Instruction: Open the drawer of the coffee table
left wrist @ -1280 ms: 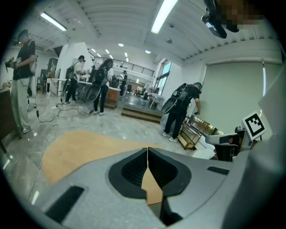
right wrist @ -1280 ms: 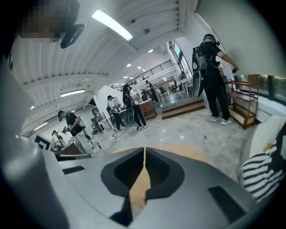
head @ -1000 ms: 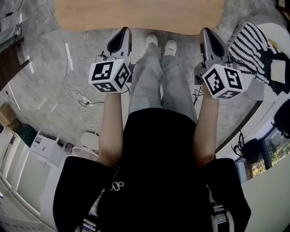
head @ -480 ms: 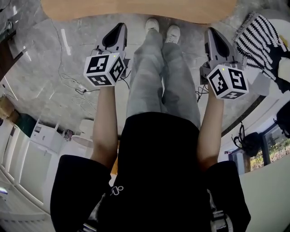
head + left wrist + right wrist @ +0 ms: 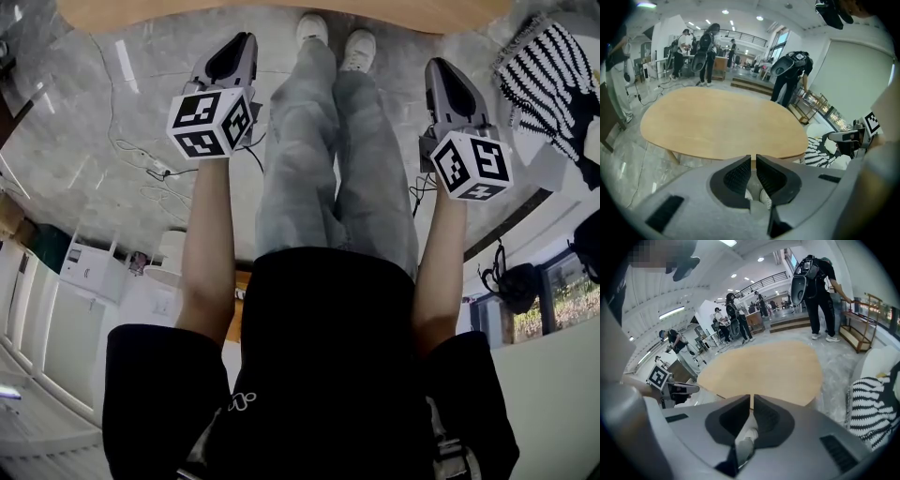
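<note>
Where the person stands: on a grey marble floor (image 5: 103,103), with two white shoes (image 5: 312,28) side by side, toes pointing at the bench.
Task's thing: one low bench (image 5: 281,9) with a rounded light-wood top, the coffee table. It lies along the upper edge of the head view and straight ahead in both gripper views (image 5: 722,122) (image 5: 764,366). Its drawer cannot be made out.
Left side: one grey left gripper (image 5: 246,39) (image 5: 753,157), held out beside the left trouser leg and angled down towards the near edge of the bench, apart from it. Its two fingers are together with nothing between them.
Right side: one grey right gripper (image 5: 436,64) (image 5: 752,397), level with the other and beside the right leg. Its two fingers are likewise together and hold nothing.
Marker cubes: two, one on each gripper, black-and-white squares on white faces (image 5: 208,122) (image 5: 473,164).
Right of the bench: one black-and-white striped knitted throw (image 5: 548,75) on a pale seat.
Floor clutter: thin white cables (image 5: 141,159) to the left.
Background: at least four people standing well beyond the bench.
</note>
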Demonstrator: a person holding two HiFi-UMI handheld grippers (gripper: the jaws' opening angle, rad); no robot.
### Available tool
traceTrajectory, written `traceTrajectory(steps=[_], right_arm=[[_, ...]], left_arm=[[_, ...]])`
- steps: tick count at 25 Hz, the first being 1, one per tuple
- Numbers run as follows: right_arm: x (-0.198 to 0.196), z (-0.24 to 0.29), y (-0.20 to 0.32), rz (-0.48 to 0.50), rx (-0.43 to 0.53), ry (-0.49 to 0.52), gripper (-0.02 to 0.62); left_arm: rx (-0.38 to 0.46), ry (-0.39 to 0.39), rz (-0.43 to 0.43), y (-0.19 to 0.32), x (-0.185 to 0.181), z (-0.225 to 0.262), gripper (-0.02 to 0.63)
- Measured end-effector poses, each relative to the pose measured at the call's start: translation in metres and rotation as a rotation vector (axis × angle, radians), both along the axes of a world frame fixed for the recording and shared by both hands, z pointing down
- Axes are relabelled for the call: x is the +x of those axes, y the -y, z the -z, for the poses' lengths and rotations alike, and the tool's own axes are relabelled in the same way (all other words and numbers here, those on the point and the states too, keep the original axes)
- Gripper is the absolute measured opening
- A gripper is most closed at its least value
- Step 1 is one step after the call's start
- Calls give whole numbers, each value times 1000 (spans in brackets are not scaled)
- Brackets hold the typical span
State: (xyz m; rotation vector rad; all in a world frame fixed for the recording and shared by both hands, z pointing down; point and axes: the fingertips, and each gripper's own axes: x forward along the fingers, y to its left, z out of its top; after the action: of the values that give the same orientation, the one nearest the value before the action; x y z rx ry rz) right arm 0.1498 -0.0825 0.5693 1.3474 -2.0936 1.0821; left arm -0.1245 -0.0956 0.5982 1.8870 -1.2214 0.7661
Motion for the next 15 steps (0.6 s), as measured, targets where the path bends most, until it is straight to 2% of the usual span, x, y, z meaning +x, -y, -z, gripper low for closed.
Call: traceTrajectory(steps=[9, 10, 12, 15], right_arm=[[4, -47, -18, 72, -46, -37, 17], [5, -52, -20, 79, -51, -44, 25], [7, -63, -22, 98, -69, -59, 119], [14, -78, -25, 136, -90, -108, 131]], left_arm=[[-43, 22, -16, -7, -5, -46, 17], [-49, 21, -22, -8, -5, -51, 36], [-64, 19, -35, -9, -5, -60, 91], [-75, 38, -44, -8, -7, -72, 109]])
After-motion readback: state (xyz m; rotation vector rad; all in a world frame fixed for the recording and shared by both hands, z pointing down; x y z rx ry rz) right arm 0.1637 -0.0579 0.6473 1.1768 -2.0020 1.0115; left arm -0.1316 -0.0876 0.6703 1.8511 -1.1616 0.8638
